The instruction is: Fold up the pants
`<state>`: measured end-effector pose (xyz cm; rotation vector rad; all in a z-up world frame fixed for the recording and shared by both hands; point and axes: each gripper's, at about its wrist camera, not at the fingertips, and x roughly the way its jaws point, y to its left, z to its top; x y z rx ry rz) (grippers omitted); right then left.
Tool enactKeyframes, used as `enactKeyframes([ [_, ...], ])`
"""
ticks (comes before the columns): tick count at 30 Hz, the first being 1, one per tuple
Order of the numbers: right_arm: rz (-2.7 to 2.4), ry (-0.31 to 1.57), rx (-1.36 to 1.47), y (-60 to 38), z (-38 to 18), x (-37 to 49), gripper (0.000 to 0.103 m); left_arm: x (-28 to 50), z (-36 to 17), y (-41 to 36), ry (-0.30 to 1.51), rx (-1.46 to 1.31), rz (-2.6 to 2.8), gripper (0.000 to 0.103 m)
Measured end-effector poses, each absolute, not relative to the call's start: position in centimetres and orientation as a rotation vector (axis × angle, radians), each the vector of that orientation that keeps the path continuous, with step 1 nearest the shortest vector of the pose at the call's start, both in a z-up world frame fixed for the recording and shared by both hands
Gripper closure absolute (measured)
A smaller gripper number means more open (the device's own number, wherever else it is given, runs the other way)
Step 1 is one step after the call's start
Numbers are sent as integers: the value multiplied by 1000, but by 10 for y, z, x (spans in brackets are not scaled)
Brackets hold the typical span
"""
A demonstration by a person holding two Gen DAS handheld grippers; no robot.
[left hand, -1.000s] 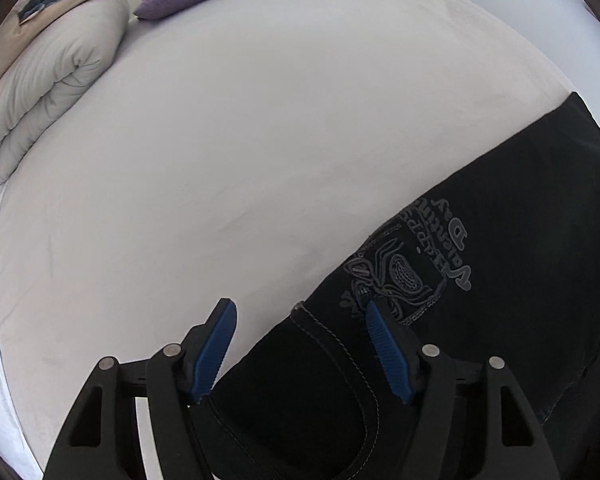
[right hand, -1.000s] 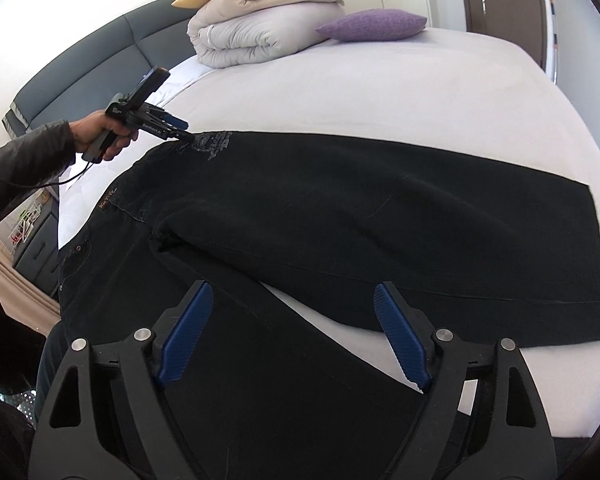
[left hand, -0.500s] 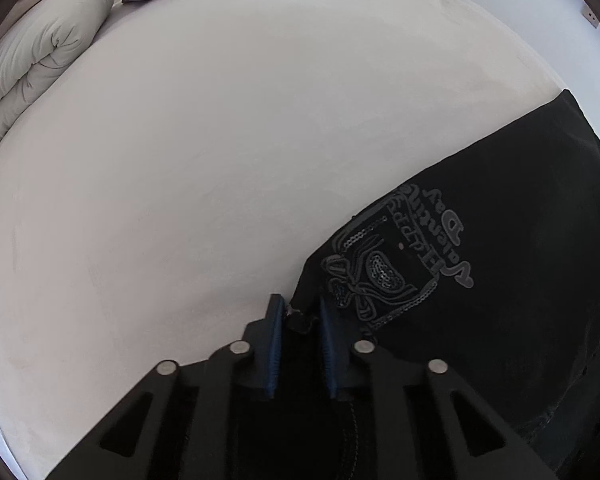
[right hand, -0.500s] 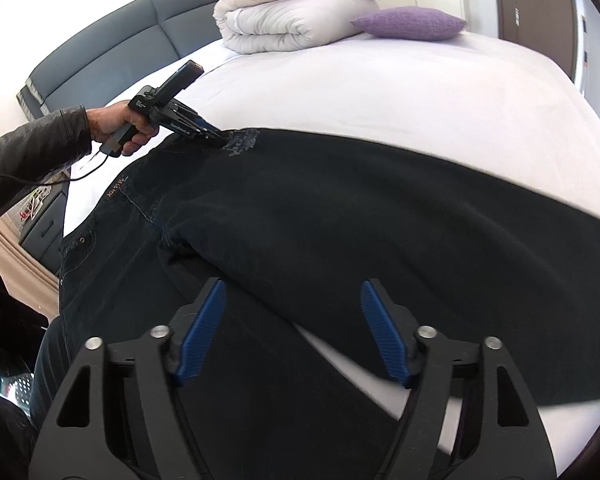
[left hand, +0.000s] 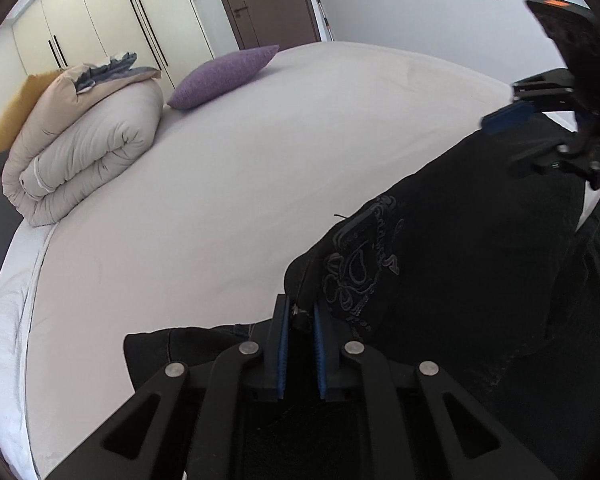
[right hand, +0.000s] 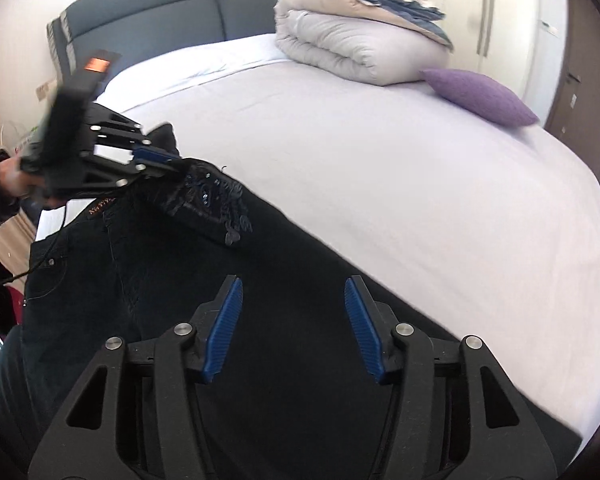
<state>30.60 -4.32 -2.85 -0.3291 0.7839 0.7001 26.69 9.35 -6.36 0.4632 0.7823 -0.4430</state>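
Black pants (right hand: 292,280) with an embroidered back pocket (right hand: 210,204) lie on the white bed (right hand: 400,168). My left gripper (left hand: 300,316) is shut on the waistband corner of the pants (left hand: 440,260) beside the embroidered pocket (left hand: 352,268) and lifts it off the bed. It also shows in the right wrist view (right hand: 172,162). My right gripper (right hand: 292,312) is open and empty, just above the pants leg. It also shows at the right edge of the left wrist view (left hand: 512,120).
A rolled grey duvet (left hand: 80,148) with a yellow pillow (left hand: 12,116) behind it and a purple cushion (left hand: 224,74) lie at the head of the bed. A dark headboard (right hand: 160,12) stands behind. Wardrobe doors (left hand: 100,12) and a brown door (left hand: 268,0) stand beyond the bed.
My left gripper closed on the pants' waistband corner and raised it off the bed. My right gripper moved forward over the pants leg and stayed open.
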Motion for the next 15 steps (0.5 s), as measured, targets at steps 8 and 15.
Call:
enactKeyframes([
  [8,719,853,-438,24,-45,337,51,277,-55,110,724,429,-454,92],
  [15,754,865,-474,55,-51,333,96,247,-50,121,709,401,-441,92],
])
